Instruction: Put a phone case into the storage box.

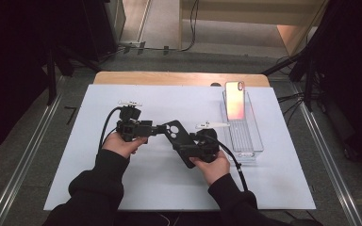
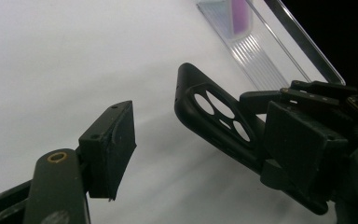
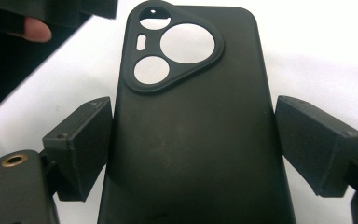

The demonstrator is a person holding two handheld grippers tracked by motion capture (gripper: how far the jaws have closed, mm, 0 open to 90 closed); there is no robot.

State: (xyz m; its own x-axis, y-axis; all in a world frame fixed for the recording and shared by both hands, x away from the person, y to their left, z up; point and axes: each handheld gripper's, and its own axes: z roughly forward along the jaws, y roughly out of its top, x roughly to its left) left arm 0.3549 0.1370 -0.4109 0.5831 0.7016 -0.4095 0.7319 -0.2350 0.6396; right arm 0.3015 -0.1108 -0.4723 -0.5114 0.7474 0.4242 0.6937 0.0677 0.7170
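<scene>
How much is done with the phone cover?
Done: the black phone case is picked up off the table, pinched by the right claw. In hand: the left claw is open beside the case's camera end, with one pad well clear of it. Left: the phone is bare in the clear tray, so the case probably has to go on it.

Black case and grippers on a white tabletop, with a pink phone in a clear tray.

The case is plain matte black, its camera cut-outs showing white. Both grippers are black, with brass-coloured rivets and small white plates on top. The tabletop is white over a light wood edge. The phone shades from pink to orange; the tray is clear with fine ribbing. Sleeves are black, and the floor is grey.
</scene>
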